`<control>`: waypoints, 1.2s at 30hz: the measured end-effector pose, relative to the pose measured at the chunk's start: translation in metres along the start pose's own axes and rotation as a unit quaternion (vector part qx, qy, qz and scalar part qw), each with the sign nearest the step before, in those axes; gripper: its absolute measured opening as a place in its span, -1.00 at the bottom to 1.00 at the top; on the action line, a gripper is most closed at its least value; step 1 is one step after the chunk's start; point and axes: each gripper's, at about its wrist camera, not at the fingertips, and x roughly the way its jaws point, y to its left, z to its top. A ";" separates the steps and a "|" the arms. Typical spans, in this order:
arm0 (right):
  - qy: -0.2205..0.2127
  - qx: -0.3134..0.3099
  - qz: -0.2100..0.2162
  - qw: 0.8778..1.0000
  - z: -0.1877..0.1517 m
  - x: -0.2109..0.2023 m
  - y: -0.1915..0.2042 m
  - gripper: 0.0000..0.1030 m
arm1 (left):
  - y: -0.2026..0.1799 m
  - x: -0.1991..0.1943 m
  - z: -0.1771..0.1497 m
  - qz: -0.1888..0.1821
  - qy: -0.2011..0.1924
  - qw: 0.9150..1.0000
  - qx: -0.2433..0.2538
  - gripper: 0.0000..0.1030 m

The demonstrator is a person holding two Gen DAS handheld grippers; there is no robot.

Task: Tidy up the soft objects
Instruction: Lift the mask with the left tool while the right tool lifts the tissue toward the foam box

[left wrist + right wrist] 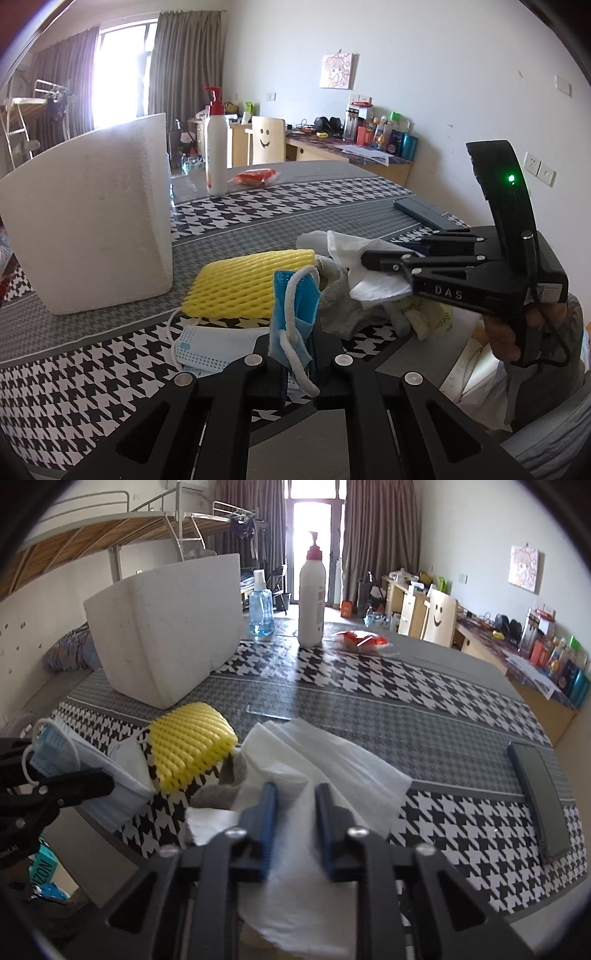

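Observation:
My left gripper is shut on a blue face mask, which stands up between its jaws with a white ear loop hanging loose. My right gripper is shut on a white tissue that bunches between its blue pads and drapes below them. In the left wrist view the right gripper reaches in from the right over the pile. Under it lie a yellow foam net, a grey cloth and another pale blue mask flat on the table.
A white foam box stands at the back left of the houndstooth table. Behind it are a blue spray bottle, a white pump bottle and a red packet. A dark flat case lies at the right.

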 end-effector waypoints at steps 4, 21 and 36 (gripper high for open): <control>-0.006 0.008 -0.002 1.000 0.004 -0.004 -0.004 -0.74 | 0.001 -0.005 0.001 0.000 -0.006 1.000 0.001 -0.83; -0.075 0.062 0.003 0.995 0.023 -0.044 -0.018 -0.89 | 0.010 -0.031 0.006 0.012 -0.039 0.999 0.000 -0.83; -0.132 0.066 -0.013 0.989 0.032 -0.072 -0.011 -0.89 | 0.013 -0.044 0.019 0.033 -0.064 0.997 -0.001 -0.83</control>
